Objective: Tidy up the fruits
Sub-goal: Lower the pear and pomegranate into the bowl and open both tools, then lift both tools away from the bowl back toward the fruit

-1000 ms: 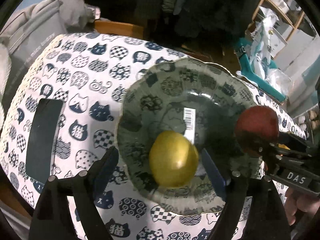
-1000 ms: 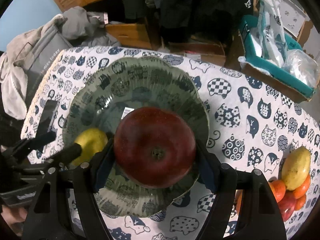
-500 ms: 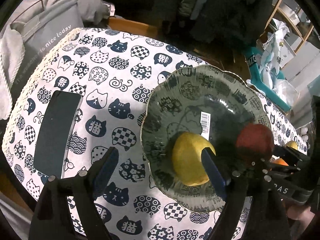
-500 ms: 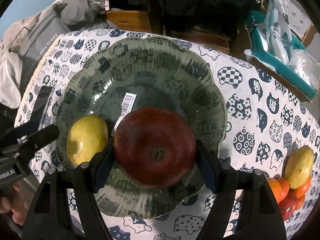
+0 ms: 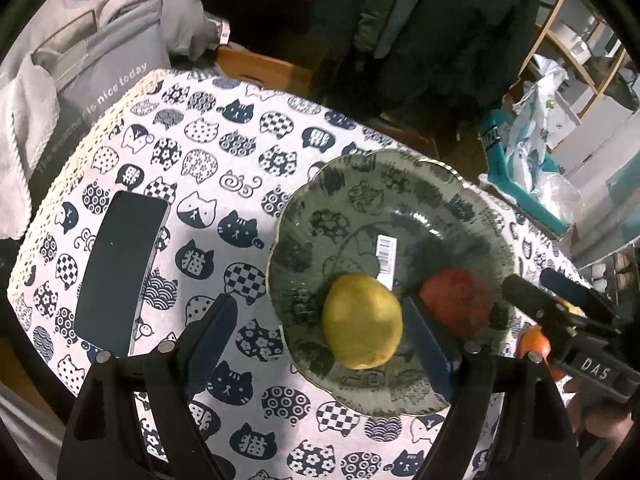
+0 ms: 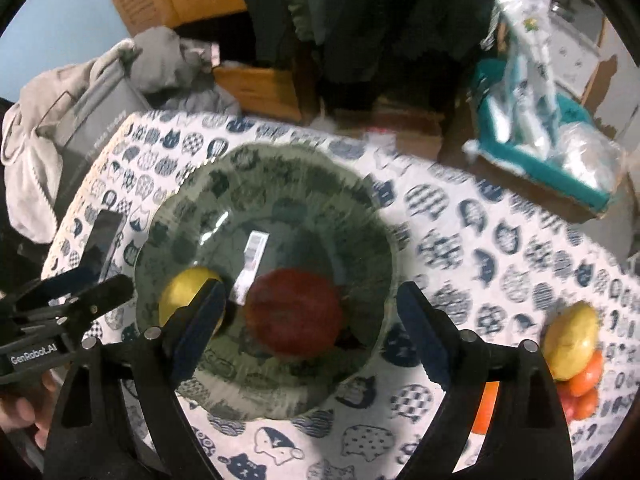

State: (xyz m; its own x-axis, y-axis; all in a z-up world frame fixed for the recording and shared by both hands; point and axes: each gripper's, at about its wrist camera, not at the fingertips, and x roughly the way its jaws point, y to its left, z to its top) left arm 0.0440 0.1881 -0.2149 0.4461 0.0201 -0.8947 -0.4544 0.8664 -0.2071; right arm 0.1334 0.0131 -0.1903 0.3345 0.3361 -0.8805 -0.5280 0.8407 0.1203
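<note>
Since a second ago I have let the red apple [image 6: 294, 312] go: my right tongs [image 6: 310, 322] gripped it then, and now their jaws are opening, their pads clear of the fruit on both sides, so it rests on its own in the green plate [image 5: 360, 184]. My left tongs [image 5: 316, 344] have drawn off toward the plate's left, where before they framed the yellow pear [image 5: 362, 320]; they stand wide and hold nothing, with the right pad just in front of the pear.

I take the plate as my landmark. The pear lies in its near left part, the apple just to the pear's right, close together, near the barcode sticker [image 5: 386, 254] at the plate's middle. I put them side by side so the rest of the dish stays free.

Well to the plate's right, on the cat-print surface [image 6: 500, 240], waits the remaining fruit pile [image 6: 576, 360]: a yellow one atop orange and red ones. A dark phone [image 5: 120, 272] lies left of the plate, out of my way.
</note>
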